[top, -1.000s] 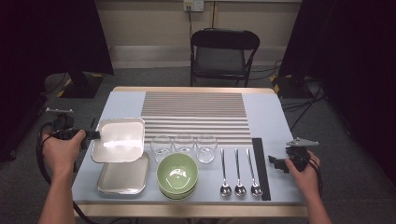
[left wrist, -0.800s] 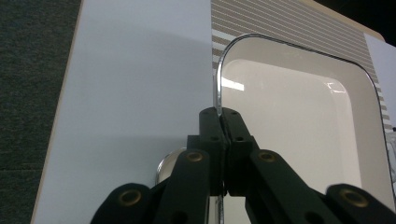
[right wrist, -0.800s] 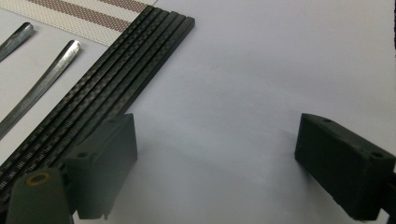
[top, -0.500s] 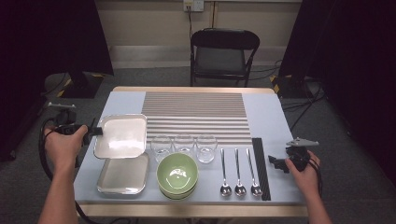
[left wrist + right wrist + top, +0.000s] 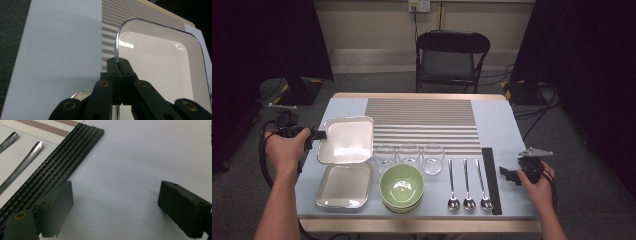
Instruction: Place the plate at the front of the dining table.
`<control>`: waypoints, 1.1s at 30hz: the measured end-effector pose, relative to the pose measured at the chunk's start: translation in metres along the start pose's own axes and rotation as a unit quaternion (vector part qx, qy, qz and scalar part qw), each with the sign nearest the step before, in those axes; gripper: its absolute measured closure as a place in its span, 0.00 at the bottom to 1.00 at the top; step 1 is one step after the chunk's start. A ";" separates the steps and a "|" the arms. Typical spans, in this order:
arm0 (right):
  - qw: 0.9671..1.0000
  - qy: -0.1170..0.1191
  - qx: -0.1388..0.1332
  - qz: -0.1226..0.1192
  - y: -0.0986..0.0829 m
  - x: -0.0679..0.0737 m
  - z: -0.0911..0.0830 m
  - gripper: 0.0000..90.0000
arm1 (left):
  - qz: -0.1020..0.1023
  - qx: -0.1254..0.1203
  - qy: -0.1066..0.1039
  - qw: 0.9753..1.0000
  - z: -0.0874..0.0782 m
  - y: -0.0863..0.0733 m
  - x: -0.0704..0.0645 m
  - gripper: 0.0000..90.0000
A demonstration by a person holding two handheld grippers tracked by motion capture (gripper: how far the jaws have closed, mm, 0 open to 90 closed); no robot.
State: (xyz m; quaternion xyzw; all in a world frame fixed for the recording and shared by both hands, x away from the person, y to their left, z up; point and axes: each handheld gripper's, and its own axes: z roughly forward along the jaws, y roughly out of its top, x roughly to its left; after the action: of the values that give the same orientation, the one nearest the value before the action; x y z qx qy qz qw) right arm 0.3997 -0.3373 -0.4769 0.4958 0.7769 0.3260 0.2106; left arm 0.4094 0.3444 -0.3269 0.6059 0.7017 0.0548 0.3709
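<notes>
The high view looks forward and down from the person's side over the whole pale blue table (image 5: 502,130), far enough back to take in the black folding chair (image 5: 452,55) beyond it. The left gripper view sits very close behind its own black jaws, facing along the rim of the shiny square metal tray (image 5: 160,65), which the high view shares (image 5: 347,140). The right gripper view looks low and near across the tabletop, sharing the black ribbed strip (image 5: 57,172) with the high view (image 5: 490,175).

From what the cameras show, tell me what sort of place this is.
Likely a staged recording room, not a dining room: dark curtains flank a table with neatly lined spoons, one folding chair, cables on carpet.
</notes>
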 end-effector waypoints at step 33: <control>1.000 -0.002 0.001 -0.001 0.000 0.001 0.000 0.13 | -0.007 0.016 -0.003 1.000 0.022 0.027 -0.035 0.99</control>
State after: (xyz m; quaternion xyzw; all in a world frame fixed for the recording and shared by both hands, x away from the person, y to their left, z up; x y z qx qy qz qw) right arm 0.3994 -0.3365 -0.4770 0.4959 0.7775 0.3234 0.2123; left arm 0.4439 0.3119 -0.3128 0.6073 0.7054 0.0390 0.3634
